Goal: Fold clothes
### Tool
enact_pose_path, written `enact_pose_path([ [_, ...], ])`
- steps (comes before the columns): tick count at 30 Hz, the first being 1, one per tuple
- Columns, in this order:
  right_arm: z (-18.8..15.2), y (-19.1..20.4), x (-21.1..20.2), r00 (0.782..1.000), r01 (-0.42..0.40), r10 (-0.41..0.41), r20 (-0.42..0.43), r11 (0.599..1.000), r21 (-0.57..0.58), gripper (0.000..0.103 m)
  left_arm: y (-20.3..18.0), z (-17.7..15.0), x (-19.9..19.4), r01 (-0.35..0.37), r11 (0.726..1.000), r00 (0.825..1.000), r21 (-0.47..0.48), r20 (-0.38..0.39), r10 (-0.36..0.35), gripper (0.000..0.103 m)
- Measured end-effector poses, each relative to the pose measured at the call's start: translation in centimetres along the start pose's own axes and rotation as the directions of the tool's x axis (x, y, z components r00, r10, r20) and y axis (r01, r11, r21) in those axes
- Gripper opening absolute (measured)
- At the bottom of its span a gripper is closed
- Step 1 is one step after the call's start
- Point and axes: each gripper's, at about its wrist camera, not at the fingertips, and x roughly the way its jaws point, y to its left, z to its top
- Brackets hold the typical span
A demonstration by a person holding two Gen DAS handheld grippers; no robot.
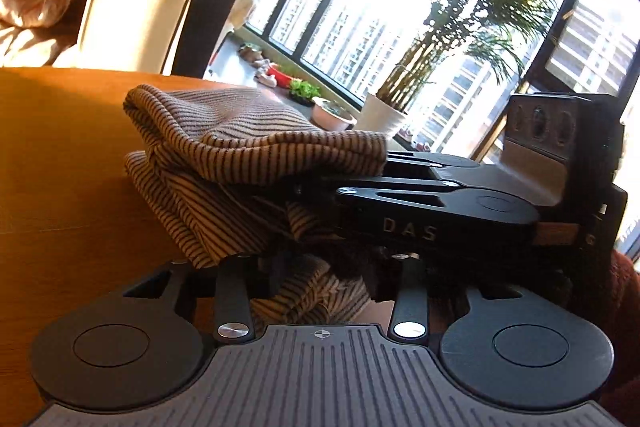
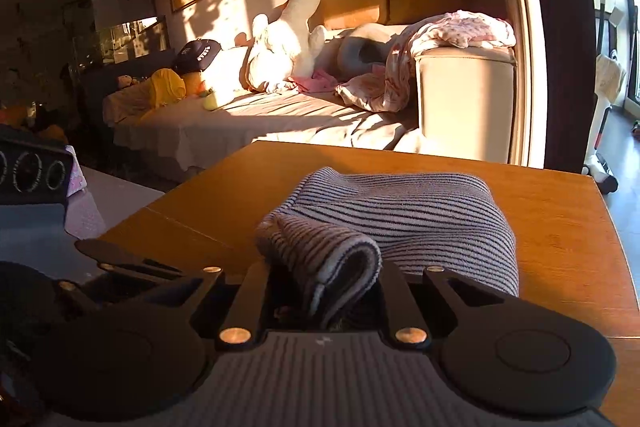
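While low sun lit the room, we had both grippers at the near edge of a wooden table (image 2: 560,227) where a striped garment (image 2: 420,215) lay bunched in thick folds. Our right gripper (image 2: 328,291) had its fingers drawn narrow on a doubled fold of that striped cloth — the fold stood up between them and its lower end ran down out of sight behind the gripper body. In the left wrist view the same garment (image 1: 248,131) sat heaped on the table (image 1: 60,147), its upper layer draped over the tip of the right gripper (image 1: 400,183), which reached in from the right side. Our left gripper (image 1: 320,267) was partly spread, with loose striped cloth lying in the gap between its links; the fingertips were hidden under the fabric and the other tool, so we could not tell whether they pressed on anything.

Beyond the table stood a cream sofa (image 2: 464,95) with a pink blanket (image 2: 460,31) thrown over its armrest and a white plush toy (image 2: 288,39) on the seat. Toward the window — a potted palm (image 1: 440,47).
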Motion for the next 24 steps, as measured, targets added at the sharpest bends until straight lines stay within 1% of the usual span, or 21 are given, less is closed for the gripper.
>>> enact_pose_path([
  [1, -0.1, 0.1, -0.1, 1.000, 0.009, -0.009, 0.002, 1.000, -0.012, 0.012, -0.1, -0.1, -0.5, -0.002, 1.000, 1.000, 0.011, 0.003, 0.002, 0.052],
  [2, -0.2, 0.4, -0.1, 1.000, 0.024, -0.024, 0.004, 0.999, -0.036, 0.012, -0.1, -0.1, -1.1, -0.005, 1.000, 1.000, 0.015, 0.008, 0.005, 0.060],
  [4, -0.6, 1.1, -0.5, 0.998, 0.060, -0.059, 0.017, 0.994, -0.091, 0.012, 0.2, -0.1, -2.2, -0.028, 0.999, 1.000, 0.025, 0.003, 0.027, 0.062],
  [5, -0.9, 1.6, -0.6, 0.997, 0.078, -0.076, 0.024, 0.989, -0.122, 0.013, 0.4, -0.3, -2.8, -0.050, 0.998, 0.999, 0.029, 0.002, 0.049, 0.062],
  [6, -1.2, 2.2, -0.6, 0.995, 0.095, -0.091, 0.031, 0.982, -0.164, 0.016, 0.7, -0.2, -3.3, -0.084, 0.996, 0.996, 0.024, 0.007, 0.084, 0.062],
  [7, -1.7, 3.0, -0.6, 0.993, 0.115, -0.109, 0.040, 0.970, -0.212, 0.019, 1.1, 0.1, -3.9, -0.112, 0.994, 0.993, 0.006, 0.025, 0.112, 0.063],
  [8, -2.3, 4.0, -0.5, 0.990, 0.144, -0.134, 0.054, 0.949, -0.281, 0.021, 1.6, 0.5, -4.6, -0.126, 0.992, 0.991, -0.020, 0.049, 0.127, 0.063],
  [9, -3.0, 5.1, -0.4, 0.985, 0.173, -0.159, 0.069, 0.922, -0.348, 0.026, 2.0, 1.0, -5.4, -0.130, 0.990, 0.988, -0.049, 0.078, 0.133, 0.063],
  [10, -3.7, 6.2, -0.2, 0.979, 0.201, -0.184, 0.081, 0.892, -0.405, 0.033, 2.1, 1.7, -5.9, -0.118, 0.990, 0.986, -0.071, 0.111, 0.126, 0.063],
  [12, -4.6, 7.9, 0.2, 0.968, 0.248, -0.227, 0.102, 0.845, -0.473, 0.034, 1.9, 3.1, -6.5, -0.087, 0.992, 0.981, -0.096, 0.164, 0.102, 0.063],
  [13, -4.8, 8.5, 0.4, 0.965, 0.262, -0.241, 0.108, 0.830, -0.492, 0.034, 1.6, 3.8, -6.5, -0.065, 0.993, 0.980, -0.101, 0.180, 0.082, 0.063],
  [15, -5.1, 9.2, 0.6, 0.959, 0.281, -0.259, 0.115, 0.811, -0.514, 0.034, 0.9, 5.0, -5.2, -0.008, 0.995, 0.983, -0.099, 0.181, 0.025, 0.062],
  [17, -5.1, 9.5, 0.6, 0.958, 0.284, -0.263, 0.115, 0.806, -0.520, 0.034, 0.5, 5.8, -2.8, 0.039, 0.993, 0.989, -0.112, 0.146, -0.022, 0.060],
  [19, -5.2, 9.4, 0.1, 0.961, 0.273, -0.252, 0.112, 0.811, -0.517, 0.035, 0.9, 5.9, -0.3, 0.032, 0.990, 0.996, -0.136, 0.093, -0.019, 0.059],
  [21, -5.1, 9.3, -0.4, 0.966, 0.256, -0.235, 0.106, 0.821, -0.511, 0.038, 1.9, 5.2, 1.5, 0.009, 0.984, 0.999, -0.178, 0.038, -0.003, 0.055],
  [22, -5.0, 9.0, -1.0, 0.974, 0.225, -0.208, 0.091, 0.838, -0.498, 0.039, 2.3, 4.7, 2.0, 0.008, 0.980, 1.000, -0.196, 0.026, -0.002, 0.046],
  [24, -4.7, 8.4, -2.2, 0.986, 0.164, -0.153, 0.062, 0.868, -0.469, 0.039, 3.1, 4.2, 2.1, 0.031, 0.972, 0.999, -0.233, 0.032, -0.024, 0.044],
])
